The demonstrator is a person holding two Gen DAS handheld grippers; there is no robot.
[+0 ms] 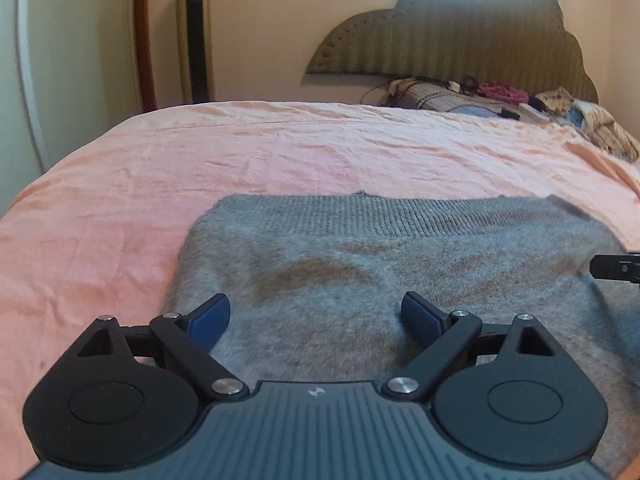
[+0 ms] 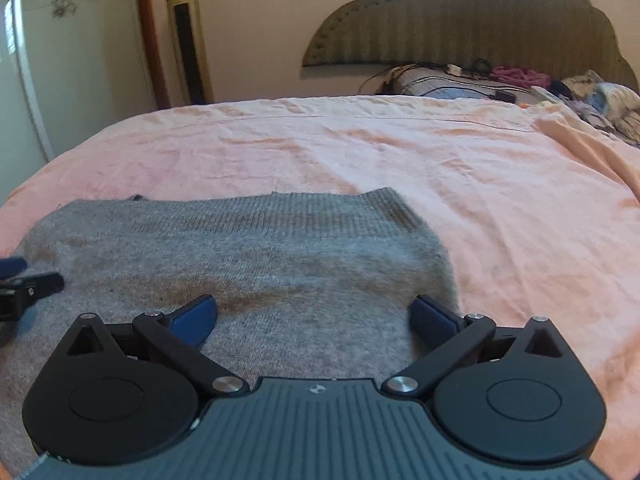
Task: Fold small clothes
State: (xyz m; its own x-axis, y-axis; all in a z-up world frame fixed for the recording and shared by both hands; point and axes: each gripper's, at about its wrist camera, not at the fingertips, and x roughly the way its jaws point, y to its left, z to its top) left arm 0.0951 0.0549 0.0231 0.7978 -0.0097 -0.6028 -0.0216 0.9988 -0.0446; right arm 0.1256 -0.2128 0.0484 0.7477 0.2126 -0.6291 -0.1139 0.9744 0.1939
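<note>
A grey knitted garment [image 1: 400,248] lies flat on the pink bedsheet [image 1: 200,152], its ribbed hem toward the headboard. My left gripper [image 1: 316,312] hovers over the garment's near left part, jaws wide apart, nothing between the blue pads. In the right wrist view the same grey garment [image 2: 248,240] fills the lower left, and my right gripper [image 2: 314,314] stands open over its near right part, close to the garment's right edge, also holding nothing. Each gripper's tip shows at the edge of the other's view.
The pink bedsheet [image 2: 440,152] stretches far ahead and to both sides. A pile of clothes, cables and pillows [image 1: 500,100] sits by the padded headboard [image 1: 460,32]. A tall tower fan [image 1: 196,36] and a white door stand at the far left.
</note>
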